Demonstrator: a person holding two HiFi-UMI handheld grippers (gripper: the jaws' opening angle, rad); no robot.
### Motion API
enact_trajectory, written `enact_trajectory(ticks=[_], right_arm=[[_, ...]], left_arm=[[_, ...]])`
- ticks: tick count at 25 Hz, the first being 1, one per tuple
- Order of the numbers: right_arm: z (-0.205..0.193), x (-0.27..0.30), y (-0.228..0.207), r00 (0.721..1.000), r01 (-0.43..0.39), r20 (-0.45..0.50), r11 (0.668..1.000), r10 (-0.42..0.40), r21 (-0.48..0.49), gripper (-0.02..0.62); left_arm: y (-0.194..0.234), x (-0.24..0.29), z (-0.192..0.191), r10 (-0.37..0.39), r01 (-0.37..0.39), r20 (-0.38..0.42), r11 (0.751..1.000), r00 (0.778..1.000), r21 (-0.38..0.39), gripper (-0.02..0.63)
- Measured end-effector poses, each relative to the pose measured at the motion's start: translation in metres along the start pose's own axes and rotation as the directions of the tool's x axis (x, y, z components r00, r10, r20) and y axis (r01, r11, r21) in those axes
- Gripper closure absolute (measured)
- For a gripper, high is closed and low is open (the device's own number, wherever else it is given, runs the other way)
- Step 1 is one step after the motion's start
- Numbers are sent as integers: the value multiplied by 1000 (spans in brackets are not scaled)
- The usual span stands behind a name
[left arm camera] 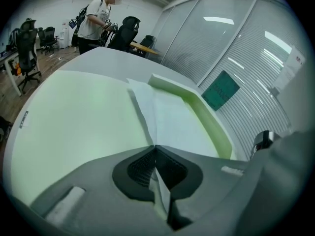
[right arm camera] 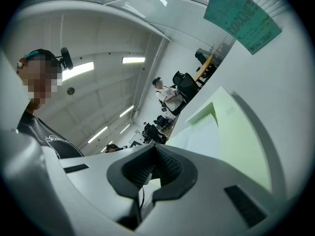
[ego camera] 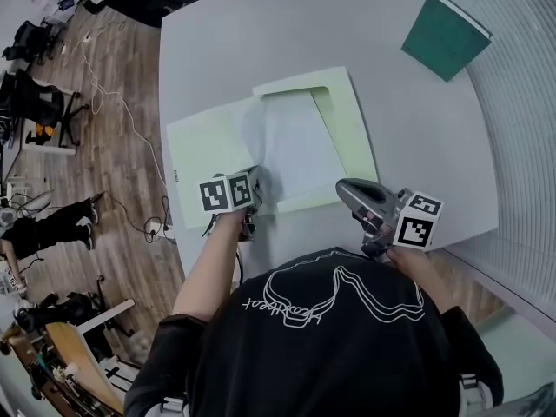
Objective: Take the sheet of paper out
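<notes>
The sheet of paper (ego camera: 291, 142) lies inside the open pale green folder (ego camera: 352, 124) on the white table (ego camera: 347, 24). Its near edge is free; whether its far end is tucked under the folder's notched flap is not clear. Your left gripper (ego camera: 257, 183) is clamped on the sheet's near left corner, with the thin paper pinched between the pads. It tilts downward, which should let the sheet slide out flat along the folder rather than crease. Your right gripper (ego camera: 349, 191) has its jaws together with nothing in them and is held level at the folder's near right edge. It looks placed there to steady the folder against the pull, though I cannot tell if it touches. The green book (ego camera: 445, 35) lies well apart.
</notes>
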State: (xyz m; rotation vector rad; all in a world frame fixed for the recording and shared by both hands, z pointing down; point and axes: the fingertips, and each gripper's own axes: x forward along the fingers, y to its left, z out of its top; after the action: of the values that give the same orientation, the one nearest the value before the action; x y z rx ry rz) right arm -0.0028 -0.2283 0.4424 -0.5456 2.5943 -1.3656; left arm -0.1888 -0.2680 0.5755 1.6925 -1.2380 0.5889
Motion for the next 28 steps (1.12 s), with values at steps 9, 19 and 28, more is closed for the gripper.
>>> enact_trajectory(ticks=[9, 19, 28], right_arm=[[-16, 6, 8, 999, -36, -3, 999, 36, 4, 586], [-35, 17, 34, 998, -53, -24, 999, 53, 6, 586], [-43, 25, 40, 995, -81, -68, 997, 80, -17, 586]], left_arm=[[15, -26, -6, 45, -45, 52, 999, 998, -8, 594], [35, -67, -13, 73, -71, 121, 997, 990, -19, 594], [39, -84, -16, 115, -121, 170, 992, 979, 22, 594]])
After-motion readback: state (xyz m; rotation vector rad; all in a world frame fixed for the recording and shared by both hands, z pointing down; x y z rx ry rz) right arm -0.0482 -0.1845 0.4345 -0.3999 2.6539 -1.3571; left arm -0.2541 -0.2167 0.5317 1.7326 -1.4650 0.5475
